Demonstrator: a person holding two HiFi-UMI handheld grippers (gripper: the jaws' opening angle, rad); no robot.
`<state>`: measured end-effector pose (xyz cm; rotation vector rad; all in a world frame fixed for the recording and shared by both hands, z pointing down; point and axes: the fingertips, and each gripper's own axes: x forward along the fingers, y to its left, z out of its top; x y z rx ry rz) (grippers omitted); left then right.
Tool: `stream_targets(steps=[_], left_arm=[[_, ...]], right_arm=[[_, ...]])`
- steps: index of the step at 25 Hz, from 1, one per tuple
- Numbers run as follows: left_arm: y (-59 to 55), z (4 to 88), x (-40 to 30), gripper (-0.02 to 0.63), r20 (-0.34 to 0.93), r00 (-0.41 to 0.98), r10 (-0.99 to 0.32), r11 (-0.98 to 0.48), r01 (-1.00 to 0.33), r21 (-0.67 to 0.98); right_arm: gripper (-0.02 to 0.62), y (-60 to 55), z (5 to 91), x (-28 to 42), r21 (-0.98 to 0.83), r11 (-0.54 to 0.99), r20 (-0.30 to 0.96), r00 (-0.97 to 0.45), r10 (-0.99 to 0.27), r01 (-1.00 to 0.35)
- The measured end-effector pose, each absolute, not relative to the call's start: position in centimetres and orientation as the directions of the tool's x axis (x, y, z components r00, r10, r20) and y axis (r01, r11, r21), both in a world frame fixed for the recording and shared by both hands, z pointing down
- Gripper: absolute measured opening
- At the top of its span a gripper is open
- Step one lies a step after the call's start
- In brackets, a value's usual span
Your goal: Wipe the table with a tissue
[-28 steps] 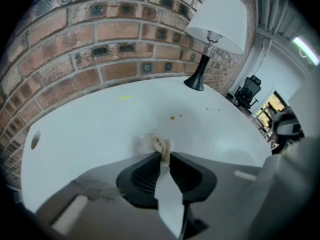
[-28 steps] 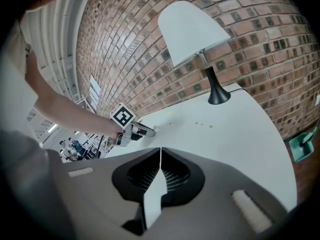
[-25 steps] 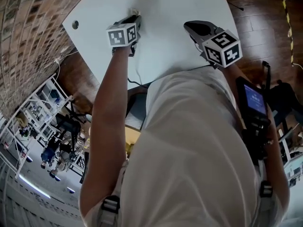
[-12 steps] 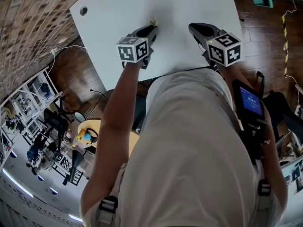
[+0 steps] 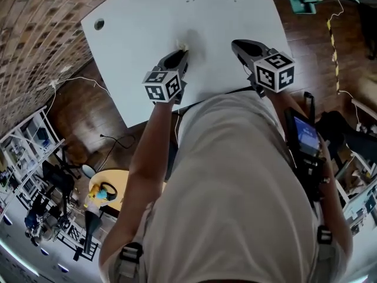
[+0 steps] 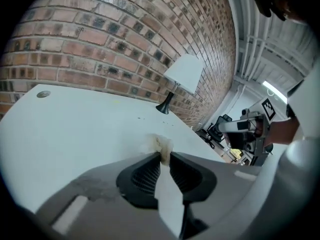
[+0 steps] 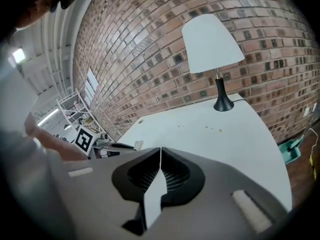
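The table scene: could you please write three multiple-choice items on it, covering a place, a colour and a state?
1. Where does the lamp stand?
A. At the table's far end, near the brick wall
B. On the floor
C. Between the two grippers

2. What colour is the lampshade?
A. Red
B. White
C. Black

3. What state is the left gripper in?
A. Shut on a tissue
B. Open and empty
C. Shut on a cable

Key: 1 A, its base rests on the tabletop by the wall; 2 B, the shade is plain white; 3 A, its jaws pinch the tissue.
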<state>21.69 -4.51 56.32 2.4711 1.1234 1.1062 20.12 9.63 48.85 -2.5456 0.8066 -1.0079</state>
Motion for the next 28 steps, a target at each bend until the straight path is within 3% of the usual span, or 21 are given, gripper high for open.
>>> stream_targets(steps=[10, 16, 24, 28], left_arm=[[-1.9, 56.8, 20.3, 0.069, 0.511, 0.418, 0.751, -0.654, 0.576, 0.490], [-1.3, 57.2, 20.2, 0.069, 0.556, 0.422, 0.716, -0.688, 0.563, 0.459], [2.5, 57.7, 23.3, 0.071, 0.618, 0.469, 0.631, -0.776, 0.366, 0.514], [2.1, 56.6, 26.1, 0.070, 0.681, 0.515, 0.520, -0.848, 0.403, 0.343]], right_arm=[[0.014, 11.6, 48.4, 17.5, -0.385, -0.829, 0.564, 0.608, -0.559, -0.405], [0.014, 14.0, 48.9, 18.6, -0.405, -0.823, 0.533, 0.628, -0.567, -0.400], [0.014, 17.7, 49.0, 21.0, -0.472, -0.748, 0.479, 0.576, -0.662, -0.467], [0.014, 19.1, 49.0, 22.3, -0.494, -0.727, 0.466, 0.561, -0.685, -0.478]])
